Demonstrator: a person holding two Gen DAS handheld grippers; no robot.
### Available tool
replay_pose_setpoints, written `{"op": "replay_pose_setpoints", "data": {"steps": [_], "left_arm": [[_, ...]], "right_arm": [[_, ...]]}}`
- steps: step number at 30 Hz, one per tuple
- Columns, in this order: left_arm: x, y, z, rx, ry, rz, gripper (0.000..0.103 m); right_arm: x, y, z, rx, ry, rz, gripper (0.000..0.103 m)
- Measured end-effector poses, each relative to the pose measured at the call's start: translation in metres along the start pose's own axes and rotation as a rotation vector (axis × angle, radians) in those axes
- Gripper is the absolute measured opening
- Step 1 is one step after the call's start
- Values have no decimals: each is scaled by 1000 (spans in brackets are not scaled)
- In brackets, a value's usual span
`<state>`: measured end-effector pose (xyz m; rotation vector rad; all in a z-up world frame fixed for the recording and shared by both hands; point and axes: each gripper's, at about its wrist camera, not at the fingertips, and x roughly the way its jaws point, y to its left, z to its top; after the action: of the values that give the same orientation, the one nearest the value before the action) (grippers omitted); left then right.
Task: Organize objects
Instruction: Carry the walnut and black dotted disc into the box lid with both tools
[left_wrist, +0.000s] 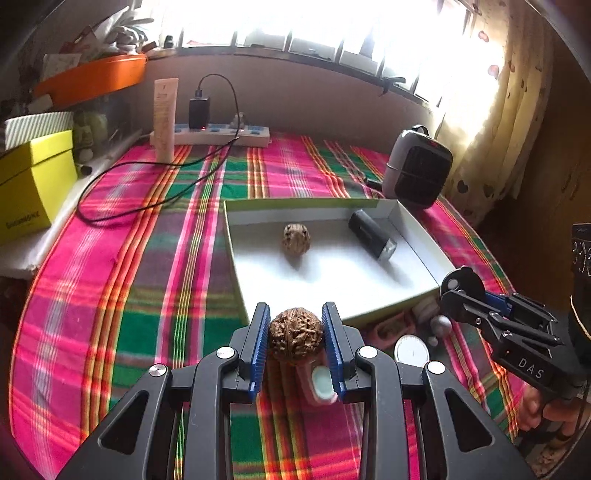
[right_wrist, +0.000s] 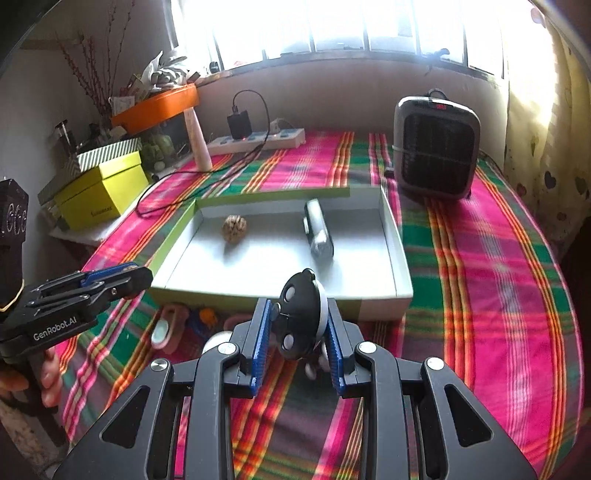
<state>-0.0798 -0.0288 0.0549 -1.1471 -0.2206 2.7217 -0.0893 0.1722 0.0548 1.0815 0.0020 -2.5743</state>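
Observation:
My left gripper (left_wrist: 296, 319) is shut on a brown walnut (left_wrist: 295, 334), held above the plaid cloth just in front of the white tray (left_wrist: 236, 273). The tray holds a second walnut (left_wrist: 295, 238) and a black cylinder (left_wrist: 371, 233). My right gripper (right_wrist: 300, 314) is shut on a black round toy with white dots (right_wrist: 300, 319), near the tray's front wall (right_wrist: 258, 295). The right gripper also shows at the right of the left wrist view (left_wrist: 458, 291). The left gripper shows at the left of the right wrist view (right_wrist: 122, 277).
Loose small items lie on the cloth before the tray: a pink holder (left_wrist: 321, 384), a white round lid (left_wrist: 412, 350), a grey ball (left_wrist: 440, 324). A black heater (right_wrist: 436, 147), a power strip (right_wrist: 258, 140), a yellow box (right_wrist: 99, 192) and a tube (left_wrist: 165, 118) stand at the back.

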Motion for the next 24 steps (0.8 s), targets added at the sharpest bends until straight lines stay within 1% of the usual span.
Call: {"op": "replay_pose_setpoints", "data": {"steps": [5,10,18,24], "left_arm": [[12,-2,14,9,1,-6,27],[27,2,28,-11,11,-11,27],[47,8,45,-22,19,14,27],[61,13,51,-33,32,33,27]], "right_arm": [[12,-4,17,-12,3,-6,29],[23,-11,31,-18,1,-25,29],[45,-24,50,-36,17,-62,29],[64,-32,60,-52,48,-77,29]]}}
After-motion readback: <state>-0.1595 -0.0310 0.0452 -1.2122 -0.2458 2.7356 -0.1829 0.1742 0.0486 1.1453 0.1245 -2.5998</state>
